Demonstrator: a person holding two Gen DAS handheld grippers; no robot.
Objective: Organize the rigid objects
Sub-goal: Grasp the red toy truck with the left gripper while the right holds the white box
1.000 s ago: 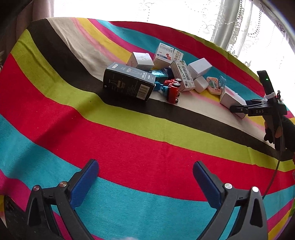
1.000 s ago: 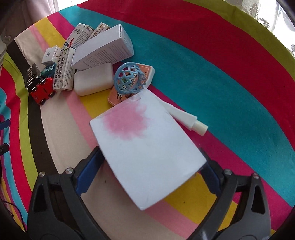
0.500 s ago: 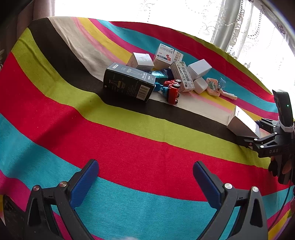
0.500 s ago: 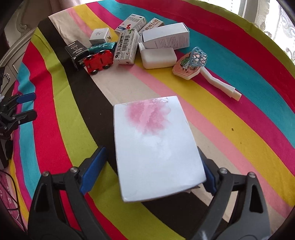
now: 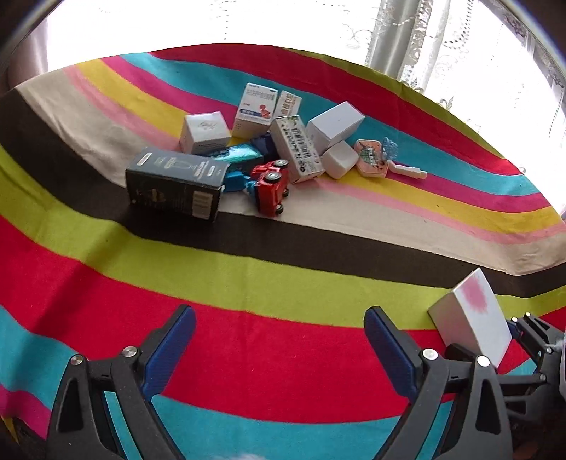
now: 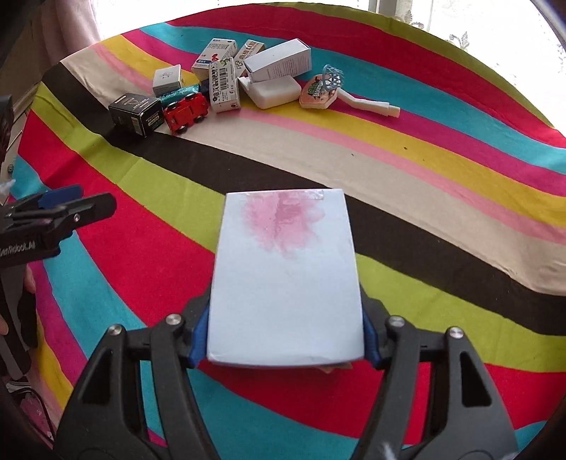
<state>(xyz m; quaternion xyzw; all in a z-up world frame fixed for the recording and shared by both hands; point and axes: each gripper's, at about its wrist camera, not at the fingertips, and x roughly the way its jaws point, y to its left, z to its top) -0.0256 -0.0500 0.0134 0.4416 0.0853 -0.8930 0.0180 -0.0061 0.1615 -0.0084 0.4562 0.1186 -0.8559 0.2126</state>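
Observation:
My right gripper is shut on a white box with a pink stain and holds it over the red and green stripes near the front. The same box shows at the lower right of the left wrist view. My left gripper is open and empty above the red stripe; it also shows at the left edge of the right wrist view. A cluster of rigid objects lies far back: a dark box, a red toy car, several white cartons and a white cube box.
A striped cloth covers the table. A white soap-like block, an orange tag with a blue mesh ball and a white tube lie at the right of the cluster. A bright window with curtains is behind.
My right gripper has carried the white stained box away from the cluster toward the front, close to my left gripper. My left gripper has tilted up slightly and stayed open.

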